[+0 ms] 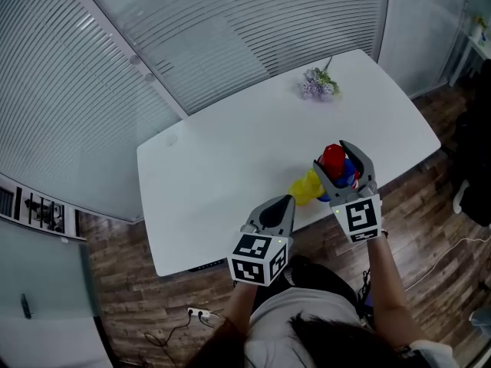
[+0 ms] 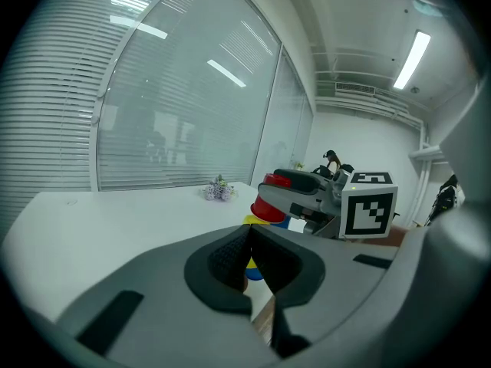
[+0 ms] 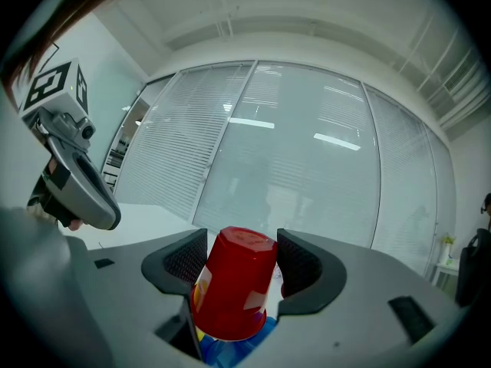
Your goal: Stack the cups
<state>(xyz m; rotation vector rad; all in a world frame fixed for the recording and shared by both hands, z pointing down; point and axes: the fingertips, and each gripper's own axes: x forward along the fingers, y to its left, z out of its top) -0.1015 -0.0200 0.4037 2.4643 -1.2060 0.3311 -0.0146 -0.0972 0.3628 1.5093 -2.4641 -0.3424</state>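
Red cup (image 3: 234, 282), upside down, sits btwn jaws of R gripper (image 3: 242, 245), pads grasping its sides, directly over blue cup (image 3: 230, 353) near front edge of white table (image 1: 222, 167). Yellow cup (image 1: 305, 188) just beside them, on L side. L gripper (image 2: 249, 238) jaws clenched together, nothing btwn, held near table's front edge. Purple flower bunch (image 1: 318, 87) at far edge.

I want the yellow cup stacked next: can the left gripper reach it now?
Probably yes: the yellow plastic cup sits just ahead of the left gripper, nothing between; its jaws are shut and need opening.
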